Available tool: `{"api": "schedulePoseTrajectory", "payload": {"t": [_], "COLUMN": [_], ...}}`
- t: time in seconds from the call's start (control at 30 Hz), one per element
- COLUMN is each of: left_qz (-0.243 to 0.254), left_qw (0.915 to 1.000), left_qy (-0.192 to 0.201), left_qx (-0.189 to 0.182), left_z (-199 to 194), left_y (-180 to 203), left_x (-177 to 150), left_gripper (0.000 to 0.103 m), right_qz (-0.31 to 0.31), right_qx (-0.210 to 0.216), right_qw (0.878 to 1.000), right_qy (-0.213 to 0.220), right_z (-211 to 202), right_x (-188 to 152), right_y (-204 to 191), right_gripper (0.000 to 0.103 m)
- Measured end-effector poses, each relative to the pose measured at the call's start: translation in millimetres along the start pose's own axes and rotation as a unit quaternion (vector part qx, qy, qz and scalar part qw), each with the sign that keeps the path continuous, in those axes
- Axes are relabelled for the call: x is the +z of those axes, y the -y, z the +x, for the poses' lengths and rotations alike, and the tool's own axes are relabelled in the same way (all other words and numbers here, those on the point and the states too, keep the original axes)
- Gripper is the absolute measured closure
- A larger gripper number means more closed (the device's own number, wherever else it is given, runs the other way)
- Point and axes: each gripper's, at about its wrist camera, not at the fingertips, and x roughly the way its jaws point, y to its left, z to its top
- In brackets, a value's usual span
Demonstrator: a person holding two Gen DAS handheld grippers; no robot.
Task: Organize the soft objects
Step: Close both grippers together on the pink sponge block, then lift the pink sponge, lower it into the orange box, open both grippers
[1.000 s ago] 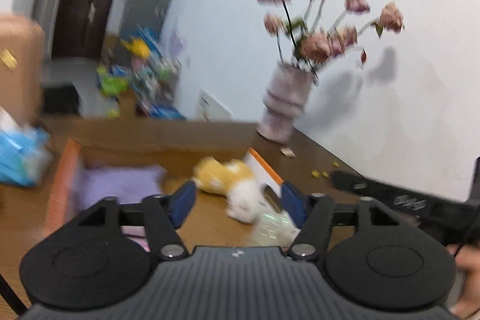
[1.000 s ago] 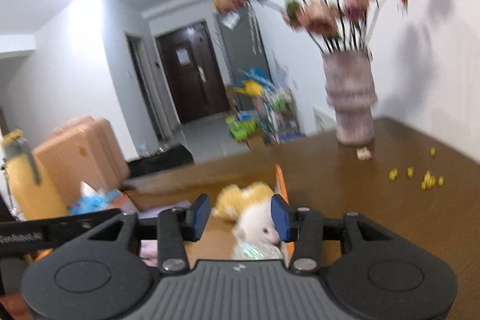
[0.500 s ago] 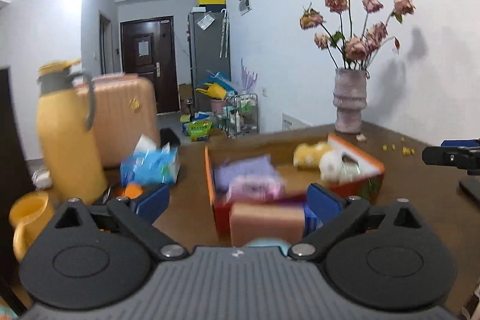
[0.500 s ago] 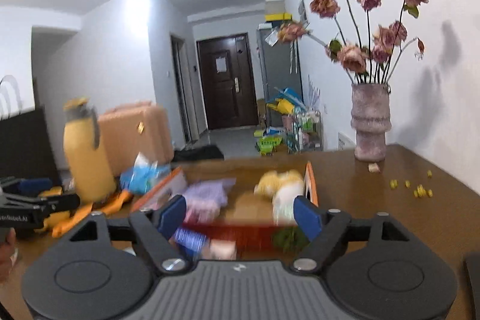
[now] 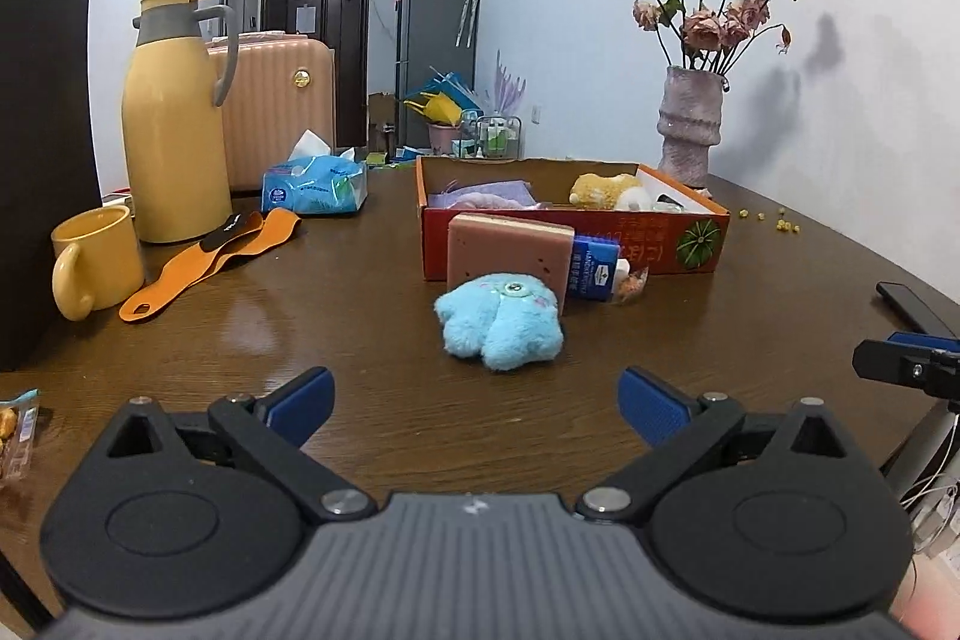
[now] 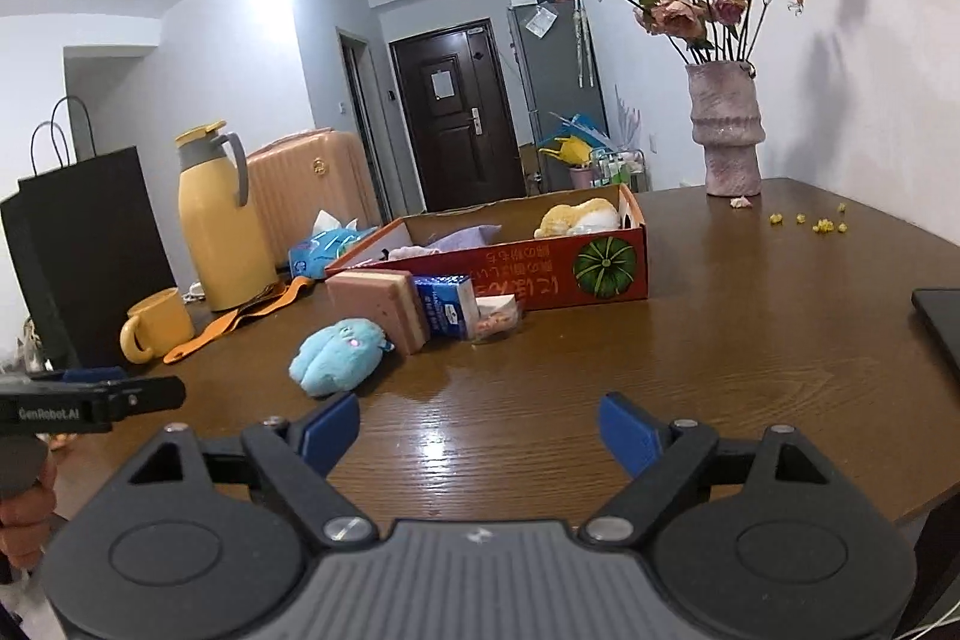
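Observation:
A blue plush toy (image 5: 499, 321) lies on the brown table, in front of a pink sponge (image 5: 509, 251) and a blue tissue pack (image 5: 593, 266). Behind them stands a red cardboard box (image 5: 660, 244) holding a purple cloth (image 5: 486, 194) and a yellow-white plush (image 5: 606, 190). My left gripper (image 5: 477, 403) is open and empty, a short way before the blue plush. My right gripper (image 6: 480, 433) is open and empty, to the right of the plush (image 6: 336, 353), with the box (image 6: 564, 274) beyond.
A yellow thermos (image 5: 174, 124), yellow mug (image 5: 96, 262), orange strap (image 5: 210, 256), black bag (image 5: 42, 172) and blue tissue packet (image 5: 315, 184) stand at the left. A vase of dried roses (image 5: 690, 130) stands at the back right. A dark phone (image 5: 912, 310) lies at the right edge.
Both grippers have pulled back from over the box to the near side of the table and opened wider. The yellow-white plush now lies in the box.

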Motion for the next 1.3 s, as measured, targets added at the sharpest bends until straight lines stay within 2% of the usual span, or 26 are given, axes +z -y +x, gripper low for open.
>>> {"api": "schedulePoseTrajectory", "payload": {"t": [0.27, 0.33, 0.43, 0.47, 0.53, 0.6, 0.7, 0.8, 0.83, 0.97, 1.03, 1.17, 1.23, 1.3], "left_qz": [-0.001, -0.009, -0.022, -0.027, -0.051, -0.079, -0.115, -0.126, -0.129, -0.137, -0.137, -0.137, -0.132, -0.114], "left_qw": [0.9999, 0.9996, 0.9982, 0.9969, 0.9951, 0.9912, 0.9827, 0.9752, 0.9729, 0.9727, 0.9745, 0.9741, 0.9744, 0.9773], "left_qy": [0.001, 0.004, 0.015, 0.013, -0.003, -0.031, -0.067, -0.092, -0.094, -0.083, -0.061, -0.006, 0.008, 0.005], "left_qx": [-0.011, -0.027, -0.053, -0.072, -0.084, -0.102, -0.129, -0.157, -0.168, -0.167, -0.167, -0.18, -0.182, -0.179], "left_z": [23.5, 40.5, 74.9, 92.0, 127.6, 161.8, 199.0, 220.7, 223.3, 216.5, 196.4, 140.7, 114.7, 99.5], "left_y": [-3.2, -10.1, -18.5, -22.4, -31.6, -42.7, -57.0, -64.1, -65.9, -67.9, -63.7, -40.6, -19.9, 2.0], "left_x": [11.0, 24.6, 52.6, 63.0, 80.7, 93.4, 100.9, 99.1, 97.2, 97.9, 103.7, 104.4, 91.5, 72.4], "left_gripper": [0.0, 0.0, 0.003, 0.005, 0.024, 0.032, 0.044, 0.066, 0.066, 0.071, 0.071, 0.071, 0.071, 0.071], "right_qz": [0.044, 0.043, 0.034, 0.035, 0.051, 0.074, 0.112, 0.139, 0.144, 0.151, 0.148, 0.063, 0.006, -0.024], "right_qx": [0.025, 0.032, 0.077, 0.089, 0.094, 0.098, 0.107, 0.107, 0.101, 0.102, 0.11, 0.117, 0.115, 0.111], "right_qw": [0.999, 0.998, 0.996, 0.995, 0.994, 0.992, 0.987, 0.982, 0.982, 0.98, 0.981, 0.991, 0.993, 0.993], "right_qy": [-0.011, -0.015, -0.02, -0.015, -0.018, -0.033, -0.048, -0.065, -0.073, -0.074, -0.062, 0.011, 0.023, 0.015], "right_z": [23.8, 38.9, 73.2, 87.5, 120.5, 152.5, 193.7, 223.3, 230.0, 236.5, 227.4, 169.2, 138.8, 112.4], "right_x": [3.1, 9.3, 26.4, 33.5, 48.1, 61.4, 75.4, 77.9, 76.8, 72.9, 77.8, 92.4, 88.1, 72.3], "right_y": [11.8, 7.8, -5.4, -10.1, -16.8, -20.3, -19.9, -19.3, -18.2, -14.0, -15.2, -26.3, -26.3, -17.1], "right_gripper": [0.017, 0.022, 0.034, 0.039, 0.047, 0.058, 0.065, 0.072, 0.074, 0.077, 0.078, 0.078, 0.077, 0.077]}}
